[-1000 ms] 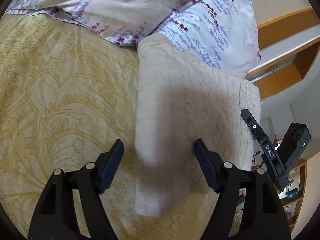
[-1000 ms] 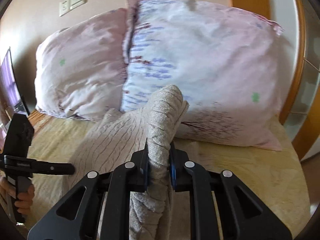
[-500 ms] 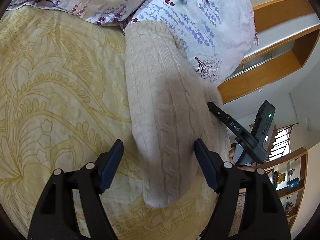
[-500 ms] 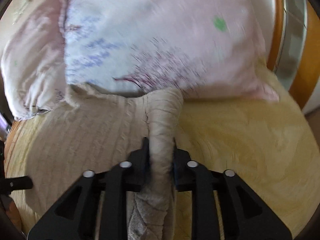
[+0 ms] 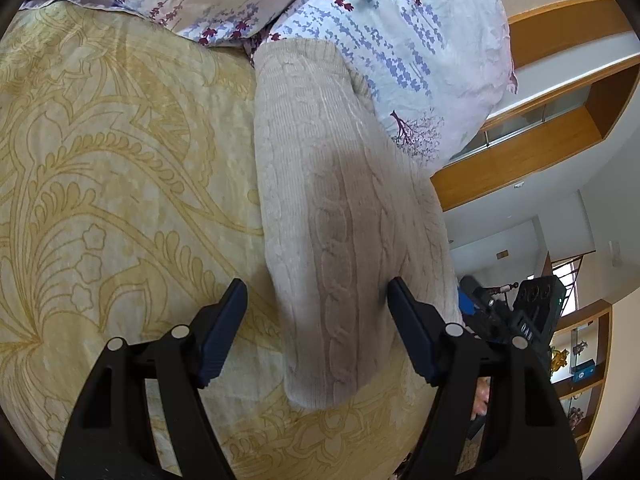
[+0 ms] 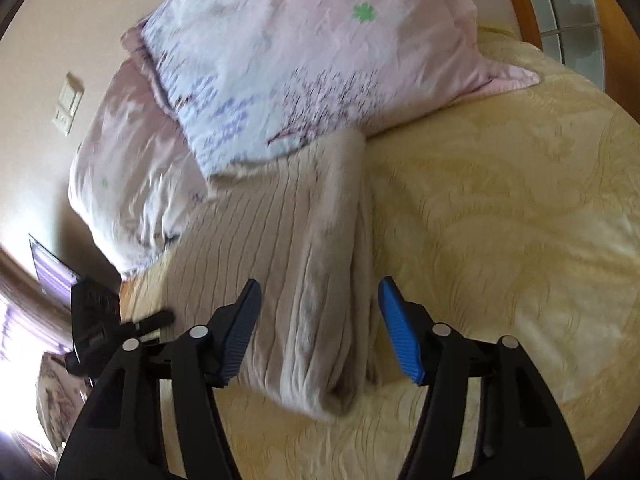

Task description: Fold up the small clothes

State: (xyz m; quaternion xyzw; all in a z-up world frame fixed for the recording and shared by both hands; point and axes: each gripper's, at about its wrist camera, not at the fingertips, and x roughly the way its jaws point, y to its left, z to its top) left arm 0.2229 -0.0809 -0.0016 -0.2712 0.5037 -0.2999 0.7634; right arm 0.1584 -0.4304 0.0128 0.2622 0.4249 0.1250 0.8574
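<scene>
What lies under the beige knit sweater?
The yellow patterned bedspread shows all around the sweater. Its far end touches the floral pillow. Whatever is directly beneath stays covered.

Yellow patterned bedspread [image 5: 120,160], floral pillows [image 6: 320,60], wooden shelving [image 5: 560,140], beige wall [image 6: 80,20].

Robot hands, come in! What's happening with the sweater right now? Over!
Left gripper open, right gripper open, jaws apart. Beige sweater lies folded on the yellow bedspread, unheld. Pillow touches its far end.
</scene>
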